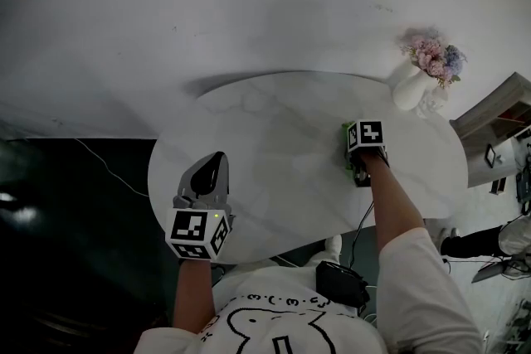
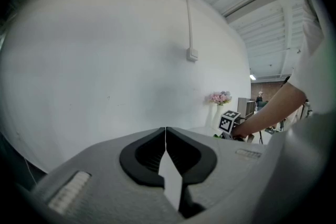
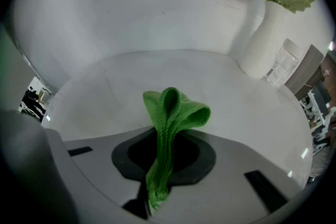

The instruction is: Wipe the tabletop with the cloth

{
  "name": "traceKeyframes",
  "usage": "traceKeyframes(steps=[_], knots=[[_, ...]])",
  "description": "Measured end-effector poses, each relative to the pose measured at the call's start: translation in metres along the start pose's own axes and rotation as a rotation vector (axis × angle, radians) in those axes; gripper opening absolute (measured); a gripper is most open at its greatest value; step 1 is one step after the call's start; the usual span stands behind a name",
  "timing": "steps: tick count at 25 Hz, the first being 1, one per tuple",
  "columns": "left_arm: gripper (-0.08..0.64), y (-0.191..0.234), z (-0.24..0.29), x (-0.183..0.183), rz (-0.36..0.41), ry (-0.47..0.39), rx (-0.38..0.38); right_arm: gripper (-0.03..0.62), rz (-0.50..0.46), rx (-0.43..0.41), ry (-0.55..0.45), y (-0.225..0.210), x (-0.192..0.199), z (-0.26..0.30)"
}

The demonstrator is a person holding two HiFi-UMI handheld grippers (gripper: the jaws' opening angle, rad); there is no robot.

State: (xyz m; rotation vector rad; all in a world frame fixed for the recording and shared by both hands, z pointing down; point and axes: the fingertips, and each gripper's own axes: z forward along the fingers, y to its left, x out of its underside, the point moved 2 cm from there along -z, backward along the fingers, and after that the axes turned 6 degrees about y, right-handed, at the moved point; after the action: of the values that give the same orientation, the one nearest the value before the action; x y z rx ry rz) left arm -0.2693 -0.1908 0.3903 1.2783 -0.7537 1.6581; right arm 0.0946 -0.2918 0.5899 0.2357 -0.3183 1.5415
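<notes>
So your right gripper [image 3: 165, 140] is clamped down on the bright green folded cloth [image 3: 176, 110]. The cloth runs up between the two jaws and bunches out past the tips in a loose loop. In the head view that gripper sits over the right half of the white marble-look oval tabletop [image 1: 274, 137], with a sliver of green peeking out beside its marker cube. I honestly can't tell whether the cloth is pressing on the surface or hanging just above it.

Your left gripper [image 1: 212, 166] is at the near-left edge of the table, well apart from the other one. Its jaws are pressed together with nothing between them, and its camera looks across the table at the plain white wall and your right arm.

At the far right end of the table there's a white ceramic vase [image 1: 408, 89] holding a bunch of pink and purple flowers [image 1: 436, 55], and a clear drinking glass [image 3: 281, 65] stands just beside it. The cloth is well short of both.
</notes>
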Motion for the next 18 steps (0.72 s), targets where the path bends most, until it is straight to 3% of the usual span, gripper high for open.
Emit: traceKeyframes(steps=[18], knots=[[0.018, 0.027, -0.018, 0.007, -0.03, -0.018, -0.033, 0.046, -0.051, -0.048, -0.01, 0.06, -0.005, 0.005]])
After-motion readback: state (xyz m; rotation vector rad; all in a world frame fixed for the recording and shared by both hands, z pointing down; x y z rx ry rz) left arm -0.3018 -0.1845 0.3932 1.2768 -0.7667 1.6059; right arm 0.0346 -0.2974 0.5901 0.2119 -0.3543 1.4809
